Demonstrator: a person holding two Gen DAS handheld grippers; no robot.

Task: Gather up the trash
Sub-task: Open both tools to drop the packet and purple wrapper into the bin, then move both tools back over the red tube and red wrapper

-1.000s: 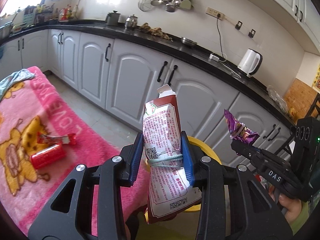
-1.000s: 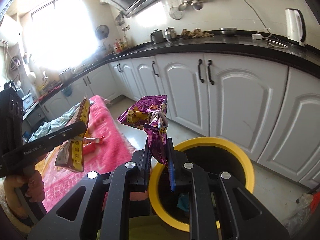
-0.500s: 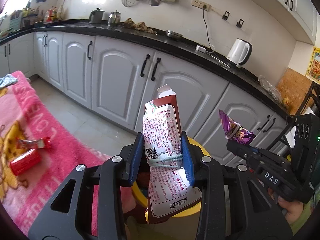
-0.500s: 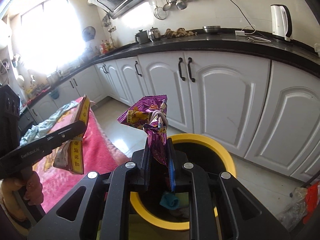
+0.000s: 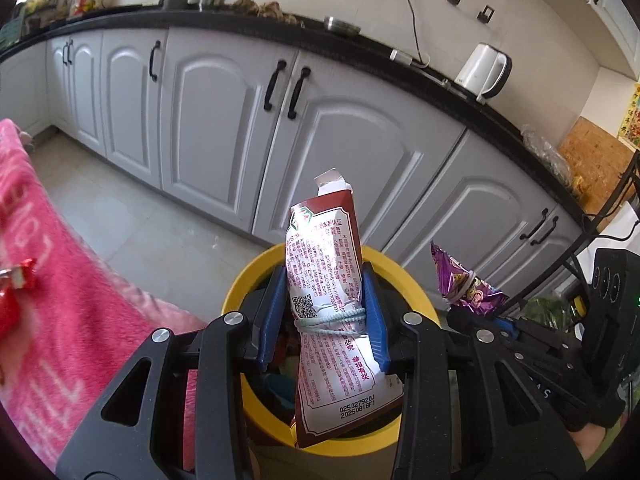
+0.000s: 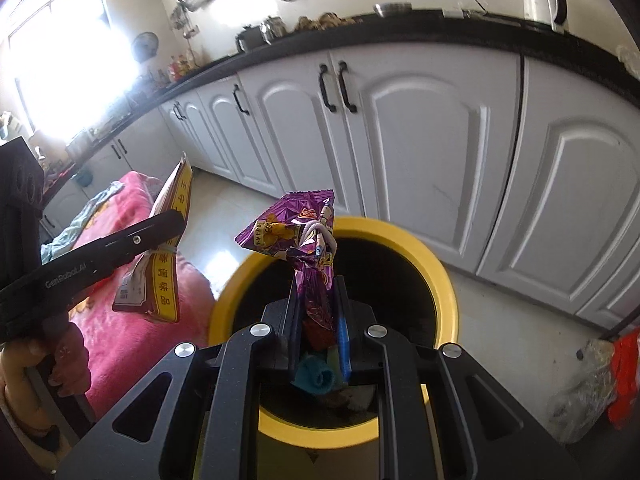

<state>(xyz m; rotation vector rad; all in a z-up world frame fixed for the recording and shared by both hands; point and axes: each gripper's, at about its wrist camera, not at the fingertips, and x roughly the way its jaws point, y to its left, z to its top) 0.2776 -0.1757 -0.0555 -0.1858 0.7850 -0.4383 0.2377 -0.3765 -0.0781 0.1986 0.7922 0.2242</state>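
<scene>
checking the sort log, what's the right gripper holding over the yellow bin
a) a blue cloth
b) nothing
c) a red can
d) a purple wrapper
d: the right gripper has its fingers shut on a purple wrapper, tied with a white band, above the yellow bin.

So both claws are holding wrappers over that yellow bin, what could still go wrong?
1. The red-and-white packet in the left claw hangs near the yellow bin's rim, so it might catch there or fall outside.
2. The purple wrapper is light and crumpled; it may cling to the right claw when released.
3. The claws are close together and could bump.
</scene>
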